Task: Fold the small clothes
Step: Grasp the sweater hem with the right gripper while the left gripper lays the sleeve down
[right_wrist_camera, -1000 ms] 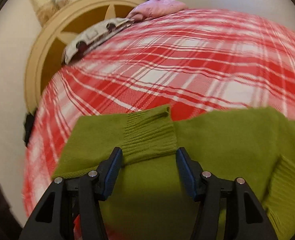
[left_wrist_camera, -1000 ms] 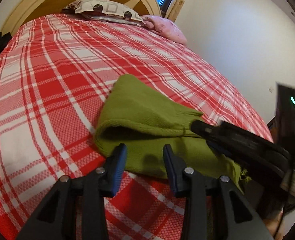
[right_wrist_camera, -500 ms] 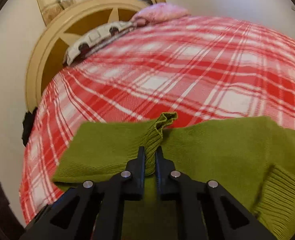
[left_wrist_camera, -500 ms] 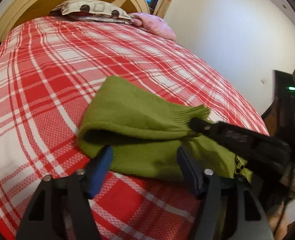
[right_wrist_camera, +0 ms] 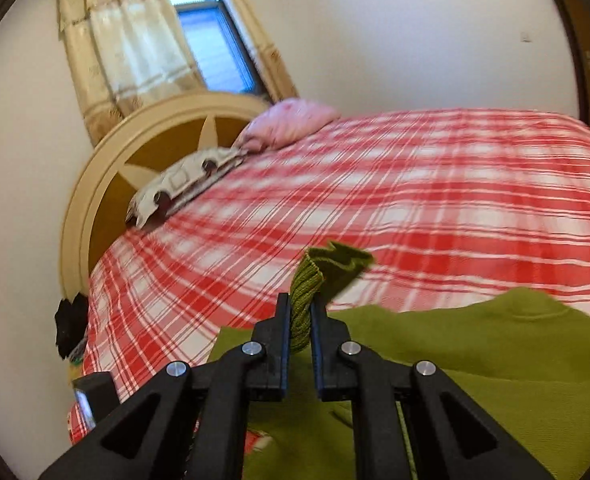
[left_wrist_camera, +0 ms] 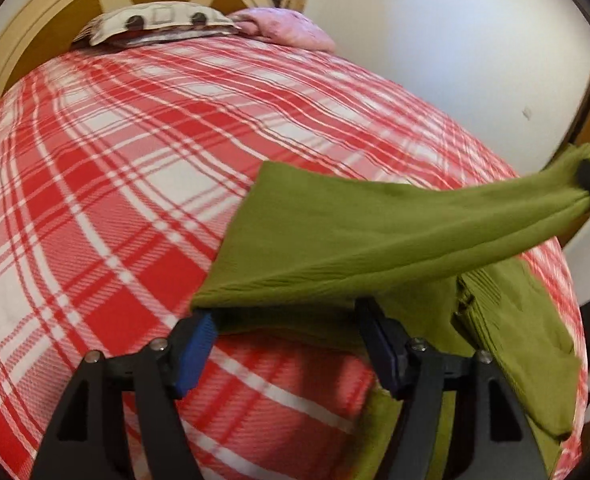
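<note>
A small green knit sweater (left_wrist_camera: 335, 232) lies near the foot of a bed with a red and white plaid cover (left_wrist_camera: 115, 168). My right gripper (right_wrist_camera: 301, 320) is shut on the ribbed cuff of the sweater's sleeve (right_wrist_camera: 307, 292) and holds it lifted off the bed; the sleeve stretches up to the right in the left wrist view (left_wrist_camera: 535, 196). My left gripper (left_wrist_camera: 287, 344) is open, its jaws wide apart, at the sweater's near folded edge. The sweater body also shows in the right wrist view (right_wrist_camera: 475, 352).
Patterned pillow (left_wrist_camera: 155, 24) and pink pillow (left_wrist_camera: 291, 28) lie by the rounded headboard (right_wrist_camera: 95, 184). A curtained window (right_wrist_camera: 211, 40) is behind it. White walls surround the bed; a dark object (right_wrist_camera: 69, 324) hangs at the bed's far side.
My right gripper shut on the sleeve cuff and lifted it up off the bed, stretching the sleeve. My left gripper opened wider and moved closer to the sweater's near edge.
</note>
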Demonstrator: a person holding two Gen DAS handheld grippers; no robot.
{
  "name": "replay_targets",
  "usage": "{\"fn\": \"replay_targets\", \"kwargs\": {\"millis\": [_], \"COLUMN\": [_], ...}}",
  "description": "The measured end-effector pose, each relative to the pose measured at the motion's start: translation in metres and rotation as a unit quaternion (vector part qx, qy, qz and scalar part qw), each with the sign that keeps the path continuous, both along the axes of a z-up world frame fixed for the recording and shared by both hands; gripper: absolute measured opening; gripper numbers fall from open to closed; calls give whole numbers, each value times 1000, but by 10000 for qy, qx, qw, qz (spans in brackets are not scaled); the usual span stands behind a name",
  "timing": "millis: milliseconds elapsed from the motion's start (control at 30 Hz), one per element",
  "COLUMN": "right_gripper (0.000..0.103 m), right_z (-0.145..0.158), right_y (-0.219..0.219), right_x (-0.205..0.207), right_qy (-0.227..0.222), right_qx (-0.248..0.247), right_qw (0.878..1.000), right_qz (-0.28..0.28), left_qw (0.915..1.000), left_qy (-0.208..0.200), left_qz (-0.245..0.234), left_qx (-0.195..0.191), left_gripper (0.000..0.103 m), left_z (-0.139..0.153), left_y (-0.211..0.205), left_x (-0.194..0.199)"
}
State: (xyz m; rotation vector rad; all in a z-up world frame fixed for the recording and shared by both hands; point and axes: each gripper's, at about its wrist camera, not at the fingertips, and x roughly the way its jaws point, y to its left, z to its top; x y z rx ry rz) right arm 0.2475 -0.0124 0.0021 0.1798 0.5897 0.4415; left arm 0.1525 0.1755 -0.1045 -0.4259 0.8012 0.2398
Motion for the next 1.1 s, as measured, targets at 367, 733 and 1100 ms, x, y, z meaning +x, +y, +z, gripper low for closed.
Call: {"fn": "replay_targets", "kwargs": {"millis": [367,733,1100], "right_gripper": [8,8,8], "right_z": [19,26,-10], "right_y": [-86,-112,-174], "right_x": [-22,-40,-61], "right_qy": [-247,-378,-29], "right_qx": [243,419,180], "right_qw": [9965,9942,9887], "right_qz": [-759,-915,-1491], "left_qw": [9989,9929,9964], "left_qy": [106,134,61], "left_qz": [-399,-460,-422], "left_qx": [-222,1086,735], "left_gripper": [74,77,77], "left_z": [2,13,20], "left_y": [-30,-54,-61], "left_x": [-30,9,36]}}
